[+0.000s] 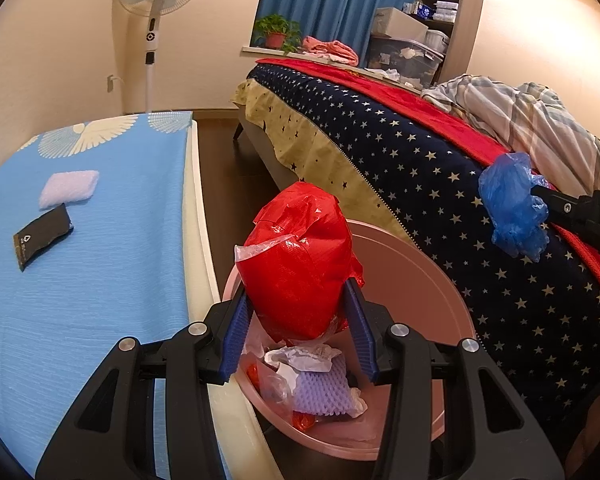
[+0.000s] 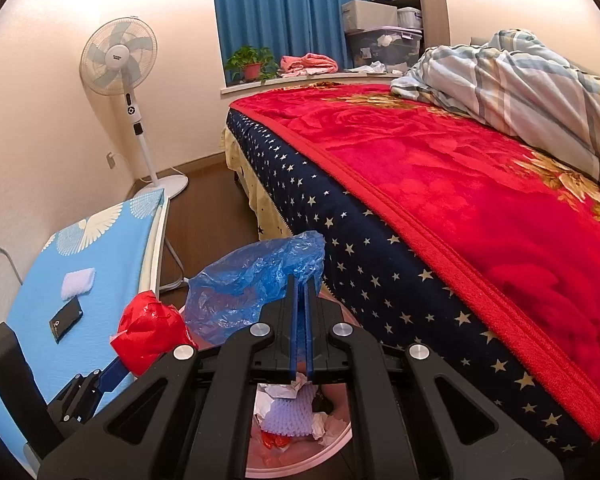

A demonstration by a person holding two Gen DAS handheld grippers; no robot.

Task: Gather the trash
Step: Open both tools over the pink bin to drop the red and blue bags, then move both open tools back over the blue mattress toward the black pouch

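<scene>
Left wrist view: left gripper fingers clamped on a crumpled red plastic bag held over a round pink plastic bin on the floor between the blue-covered bench and the star-patterned bed; the bin's load of white paper and purple foam netting shows clearly here, barely in the other view. Right wrist view: right gripper fingers pressed together on a scrunched blue plastic bag above the same bin, and only this view shows the red floral blanket top. A white foam pad and black packet lie on the bench.
</scene>
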